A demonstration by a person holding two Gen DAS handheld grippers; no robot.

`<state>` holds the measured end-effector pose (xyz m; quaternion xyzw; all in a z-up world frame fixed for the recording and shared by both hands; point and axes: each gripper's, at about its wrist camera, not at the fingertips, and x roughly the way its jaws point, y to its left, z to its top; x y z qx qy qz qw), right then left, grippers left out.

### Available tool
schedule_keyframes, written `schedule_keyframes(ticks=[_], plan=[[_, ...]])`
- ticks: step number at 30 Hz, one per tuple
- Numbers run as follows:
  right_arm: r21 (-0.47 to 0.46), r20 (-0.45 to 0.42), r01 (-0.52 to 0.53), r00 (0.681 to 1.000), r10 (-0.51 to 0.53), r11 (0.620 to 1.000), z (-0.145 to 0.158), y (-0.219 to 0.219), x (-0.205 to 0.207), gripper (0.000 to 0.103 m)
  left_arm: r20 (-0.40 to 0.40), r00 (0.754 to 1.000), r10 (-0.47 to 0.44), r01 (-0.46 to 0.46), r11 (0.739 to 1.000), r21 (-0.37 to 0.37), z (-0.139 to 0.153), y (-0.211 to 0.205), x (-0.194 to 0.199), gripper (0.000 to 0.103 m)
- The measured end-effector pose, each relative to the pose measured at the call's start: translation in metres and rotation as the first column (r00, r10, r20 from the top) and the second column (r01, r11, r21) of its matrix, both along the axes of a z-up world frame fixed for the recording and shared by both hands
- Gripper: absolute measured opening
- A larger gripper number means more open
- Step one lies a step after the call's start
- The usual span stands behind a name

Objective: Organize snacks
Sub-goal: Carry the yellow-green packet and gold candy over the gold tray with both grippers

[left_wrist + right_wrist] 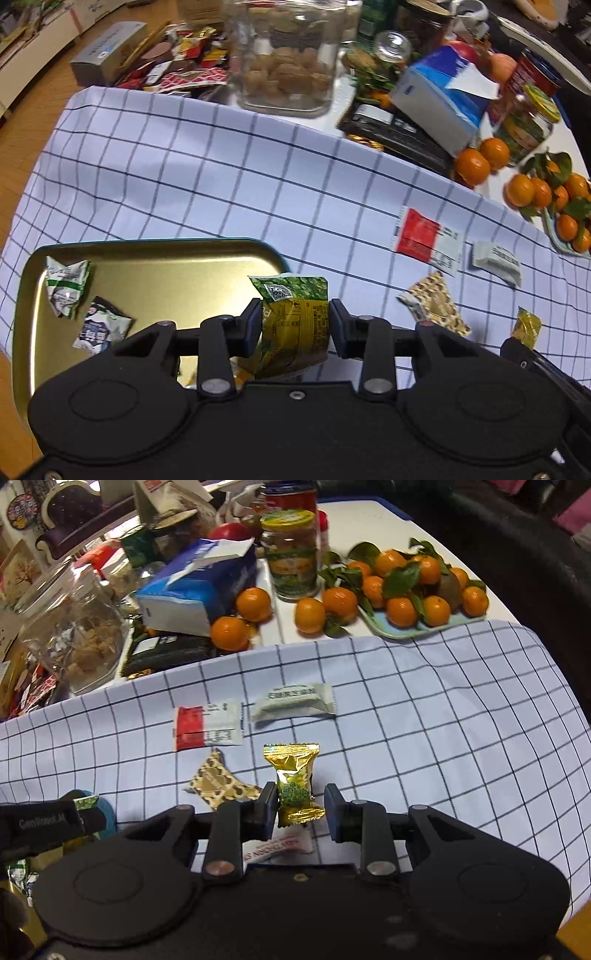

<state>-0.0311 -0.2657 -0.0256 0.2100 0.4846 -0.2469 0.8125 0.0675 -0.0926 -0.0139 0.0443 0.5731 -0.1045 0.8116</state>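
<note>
My left gripper (293, 325) is shut on a green and yellow snack packet (295, 325), held over the right edge of the gold tray (166, 273). Two wrapped snacks (66, 290) lie in the tray's left part. My right gripper (301, 808) is open around a gold candy (295, 782); the left finger is close to it, the right finger stands apart. A red and white packet (207, 728), a white packet (293, 702) and a brown patterned packet (218, 784) lie on the checked cloth (424, 720). The same packets show in the left wrist view (426, 240).
Beyond the cloth stand a glass jar of walnuts (288, 70), a blue tissue box (199, 587), a jar with a yellow lid (293, 550), loose tangerines (310, 614) and a plate of tangerines (424, 627). A pile of red snack packets (184, 62) lies at the far left.
</note>
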Motion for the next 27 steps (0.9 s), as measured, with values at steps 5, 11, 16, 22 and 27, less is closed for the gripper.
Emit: schedule_keyframes(ticks=[5,11,16,22,27], plan=[[-0.004,0.04,-0.079,0.996,0.079,0.997,0.005,0.024,0.008,0.029,0.002,0.999,0.033,-0.033,0.999,-0.001,0.004,0.022,0.006,0.046],[0.015,0.099,-0.176,0.98,0.174,0.984,0.015,0.057,0.017,0.029,-0.017,0.996,0.091,-0.091,0.996,0.026,0.004,0.055,0.013,0.046],[0.038,0.135,-0.243,0.962,0.236,0.969,0.023,0.086,0.025,0.029,-0.025,0.993,0.119,-0.118,0.992,0.041,0.012,0.084,0.016,0.046],[0.044,0.162,-0.322,0.936,0.311,0.946,0.031,0.119,0.035,0.029,-0.041,0.989,0.139,-0.137,0.989,0.057,0.014,0.118,0.017,0.046],[0.058,0.174,-0.358,0.923,0.344,0.932,0.032,0.141,0.048,0.029,-0.072,0.982,0.176,-0.169,0.982,0.087,0.008,0.143,0.017,0.046]])
